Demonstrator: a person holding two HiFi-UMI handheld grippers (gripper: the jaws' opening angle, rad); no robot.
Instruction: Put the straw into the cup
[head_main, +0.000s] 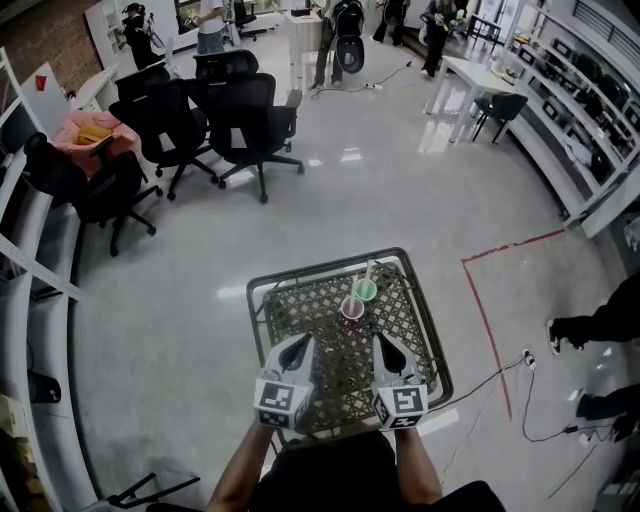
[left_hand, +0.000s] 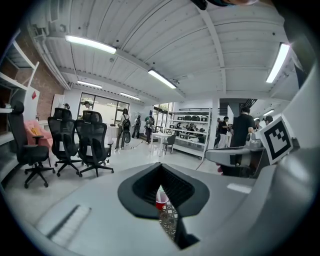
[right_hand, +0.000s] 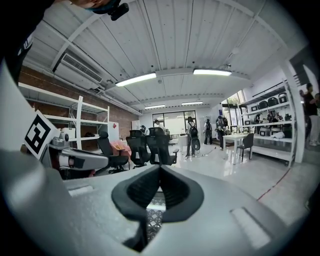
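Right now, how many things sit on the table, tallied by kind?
Cups: 2 (pink cup, green cup)
Straw: 1
Total: 3

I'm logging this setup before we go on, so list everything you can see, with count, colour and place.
Table: one, dark metal mesh, mid-floor.
Green cup: one, on the table's far half.
Pink cup: one, beside the green cup, nearer.
Straw: one, pale, seems to stand in the green cup.
Chairs: several, black, upper left.
White table: one, upper right.
Tape: one line, red, on the floor right of the table.
Cable: dark, on the floor at right.
People: several, far end; a pair of legs at the right edge.
Left gripper: grey, shut, empty, over the table's near edge.
Right gripper: grey, shut, empty, alongside.
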